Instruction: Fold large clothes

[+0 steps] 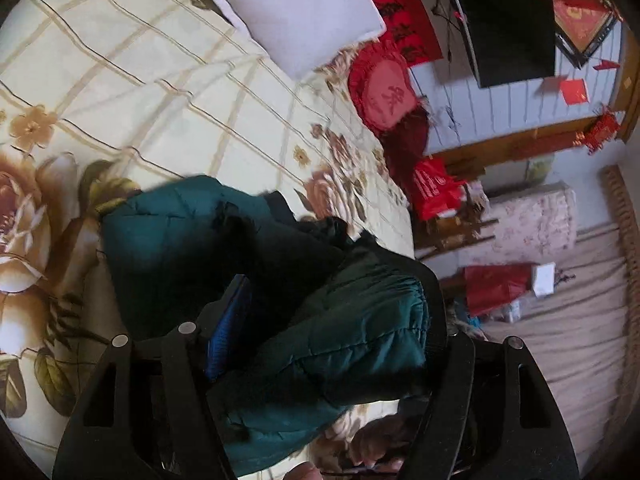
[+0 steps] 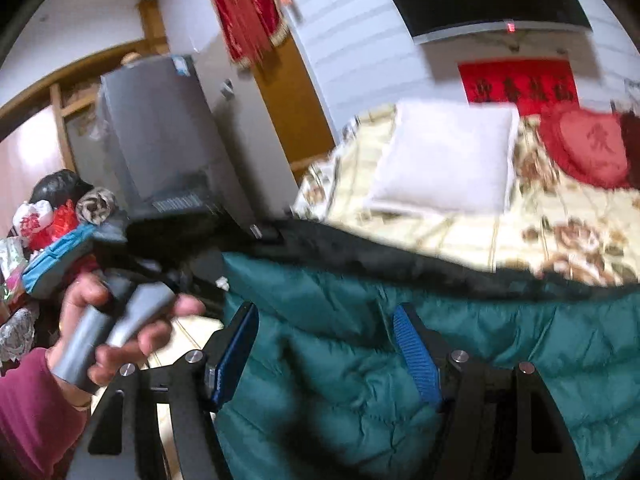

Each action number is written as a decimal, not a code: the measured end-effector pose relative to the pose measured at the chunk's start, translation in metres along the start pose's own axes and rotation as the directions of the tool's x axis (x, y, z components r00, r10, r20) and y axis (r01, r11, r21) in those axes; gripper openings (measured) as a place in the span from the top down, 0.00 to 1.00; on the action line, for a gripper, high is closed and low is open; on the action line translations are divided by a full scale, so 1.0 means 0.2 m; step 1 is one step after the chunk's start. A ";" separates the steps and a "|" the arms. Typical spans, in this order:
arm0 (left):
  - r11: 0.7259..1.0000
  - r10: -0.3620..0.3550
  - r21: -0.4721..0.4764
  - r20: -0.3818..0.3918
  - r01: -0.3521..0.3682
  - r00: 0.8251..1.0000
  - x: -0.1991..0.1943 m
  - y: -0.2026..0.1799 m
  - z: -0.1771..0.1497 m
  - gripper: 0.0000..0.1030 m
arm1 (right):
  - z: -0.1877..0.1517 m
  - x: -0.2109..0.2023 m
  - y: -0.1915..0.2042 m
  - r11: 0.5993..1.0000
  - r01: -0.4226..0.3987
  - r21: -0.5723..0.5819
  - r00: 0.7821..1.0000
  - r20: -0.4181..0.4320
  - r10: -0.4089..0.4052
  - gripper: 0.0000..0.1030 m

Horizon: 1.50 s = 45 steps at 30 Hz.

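Teal padded jacket [image 2: 360, 340] lies bunched on a floral bed [image 1: 140, 80], white pillow [image 1: 296, 8] at twelve o'clock. Left gripper [image 1: 320, 320] fingers stand apart around a fold; right gripper [image 2: 328, 344] fingers press into the quilting.

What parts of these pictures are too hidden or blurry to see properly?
- Left wrist view: the green jacket bulges over the left gripper, hiding its right finger.
- Right wrist view: the jacket's lower part is cut off by the bottom edge.
- Right wrist view: motion blur smears the red banner, so its writing is unreadable.
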<state>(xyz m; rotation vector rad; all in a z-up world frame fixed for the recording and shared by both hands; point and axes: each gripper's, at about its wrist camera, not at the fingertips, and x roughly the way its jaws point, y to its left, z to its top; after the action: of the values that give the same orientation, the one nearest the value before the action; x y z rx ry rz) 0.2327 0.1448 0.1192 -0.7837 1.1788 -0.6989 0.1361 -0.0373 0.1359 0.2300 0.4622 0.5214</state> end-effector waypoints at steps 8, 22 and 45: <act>0.988 -0.144 0.058 0.018 0.143 0.989 -0.03 -0.07 -0.06 0.00 | -0.15 0.27 0.04 0.997 -0.024 -0.072 0.961 -0.277 0.003 0.51; 0.942 0.233 0.195 0.207 -0.273 0.950 -0.09 -0.05 -0.36 0.00 | -0.23 -0.01 -0.30 0.982 0.186 0.024 0.961 -0.211 -0.177 0.51; 0.806 0.505 0.097 0.401 -0.584 0.764 0.20 0.05 -0.35 0.01 | -0.08 -0.20 -0.90 0.895 0.433 0.107 0.874 -0.292 -0.388 0.50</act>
<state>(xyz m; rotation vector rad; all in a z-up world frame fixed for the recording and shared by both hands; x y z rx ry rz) 0.1754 0.1074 0.0765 -0.3212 0.9069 -0.1697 0.1748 -0.2099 0.0781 0.2173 0.7971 0.0888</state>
